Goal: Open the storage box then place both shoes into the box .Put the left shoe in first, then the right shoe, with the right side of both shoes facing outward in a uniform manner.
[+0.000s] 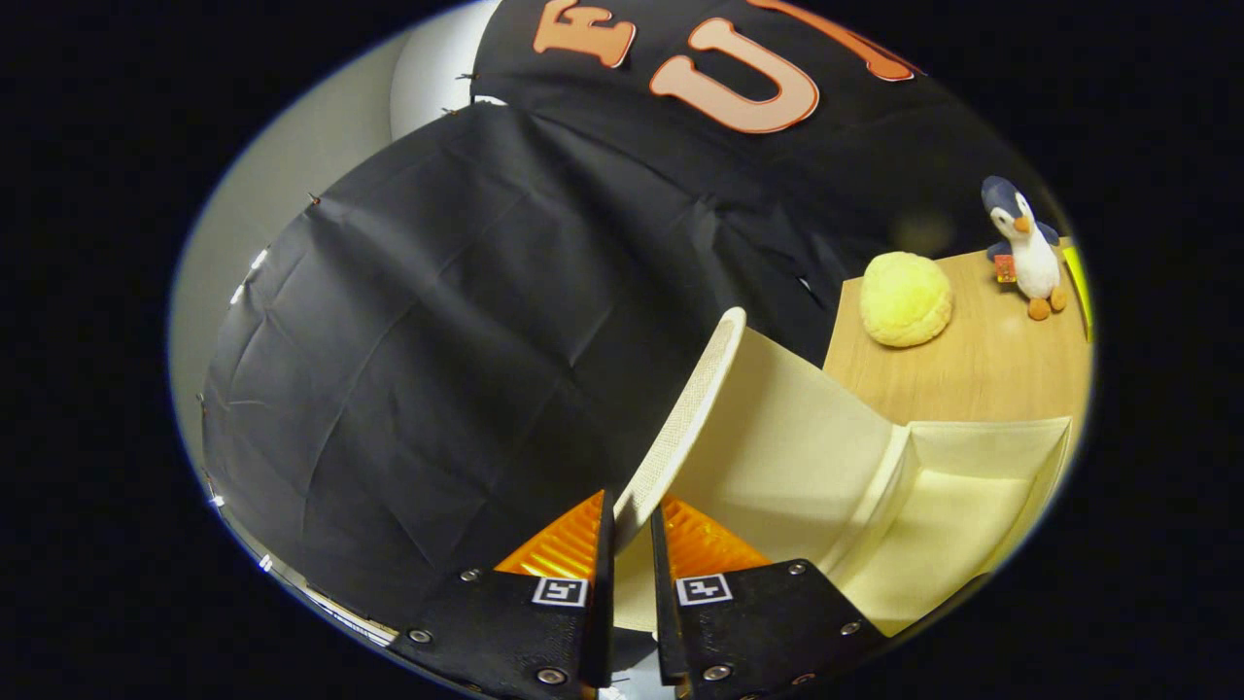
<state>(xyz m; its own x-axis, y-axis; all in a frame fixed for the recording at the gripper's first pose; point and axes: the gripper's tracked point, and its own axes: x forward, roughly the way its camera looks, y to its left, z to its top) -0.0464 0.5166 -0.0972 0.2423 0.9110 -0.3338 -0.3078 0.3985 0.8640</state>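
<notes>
2 tongs [630, 525] fingers pinch the storage box's raised lid [685, 418].

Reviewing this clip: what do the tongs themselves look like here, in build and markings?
The tongs have two flat, wedge-shaped dark housings side by side, fastened with visible silver screws. Each housing carries a small square black-and-white marker near its inner front corner. The fingers ahead of them have ribbed faces and taper forward. No cables visible.

Gripper [632, 530] clamped on raised box lid [685, 428], both fingers pressing its edge; open storage box [972, 506] beyond; yellow plush [906, 298], penguin toy [1022, 248] on wooden table [982, 365].
</notes>
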